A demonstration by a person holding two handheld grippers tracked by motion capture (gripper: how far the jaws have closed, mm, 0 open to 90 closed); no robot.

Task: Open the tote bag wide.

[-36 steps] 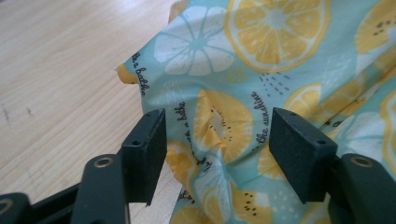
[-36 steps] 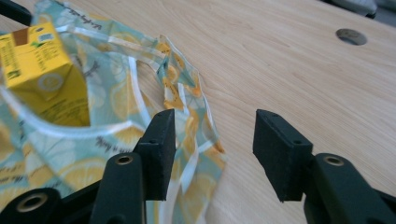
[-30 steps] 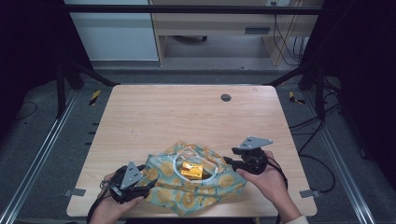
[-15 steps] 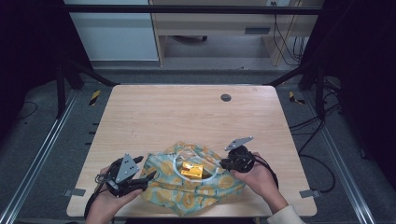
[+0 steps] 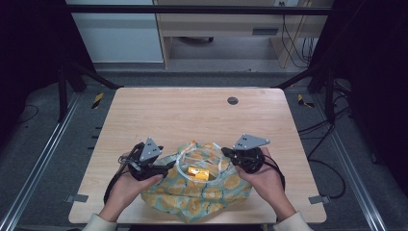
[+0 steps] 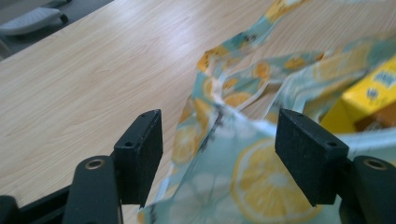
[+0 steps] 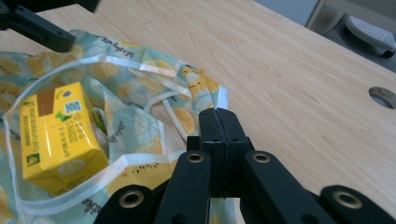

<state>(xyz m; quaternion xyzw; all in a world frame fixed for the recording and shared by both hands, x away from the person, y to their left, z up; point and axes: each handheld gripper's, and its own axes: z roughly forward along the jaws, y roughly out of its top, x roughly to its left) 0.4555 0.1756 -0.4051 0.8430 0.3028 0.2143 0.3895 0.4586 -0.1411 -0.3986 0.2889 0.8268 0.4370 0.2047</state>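
A teal bag with a lemon print (image 5: 202, 197) lies at the table's near edge with its mouth open. A yellow drink carton (image 5: 198, 173) sits inside it. My left gripper (image 5: 168, 166) is at the bag's left rim, open. In the left gripper view the rim fabric (image 6: 252, 177) lies loosely between the wide jaws of the left gripper (image 6: 219, 154), and the carton (image 6: 369, 98) is beyond. My right gripper (image 5: 225, 153) is at the right rim. In the right gripper view the right gripper (image 7: 219, 116) is shut, the bag's white-edged rim (image 7: 140, 158) runs into its jaws, and the carton (image 7: 56, 135) lies to the left.
The light wooden table (image 5: 192, 115) stretches bare beyond the bag. A round dark grommet (image 5: 233, 100) sits near its far edge. Black frame posts and cables stand around the table on the floor.
My left gripper has moved away from the person and up to the bag's left rim. The right gripper has shifted slightly left at the right rim.
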